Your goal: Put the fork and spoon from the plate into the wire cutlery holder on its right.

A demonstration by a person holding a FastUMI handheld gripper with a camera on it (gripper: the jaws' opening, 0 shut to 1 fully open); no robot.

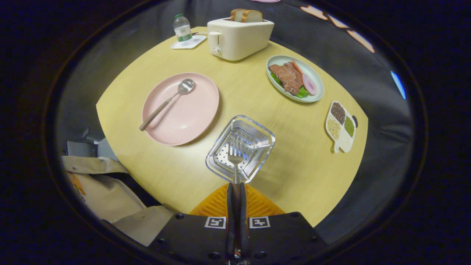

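Silver metal fork (235, 157) is pinched by its handle in the gripper (236, 189), jaws pressed together on it, tines pointing forward over the square chrome wire cutlery holder (257, 129). Looks lined up for a drop into the basket. Silver spoon with brownish handle (167, 102) lies on the round pink plate (195, 117), left of the holder, still to go.

The wire cutlery holder (240, 148) stands open-topped at 12 o'clock, just ahead of the tool (235, 191), which grips the fork (235, 162). The pink plate (181, 108) flanks at 10 o'clock; bare table (294, 173) lies at 2 o'clock.
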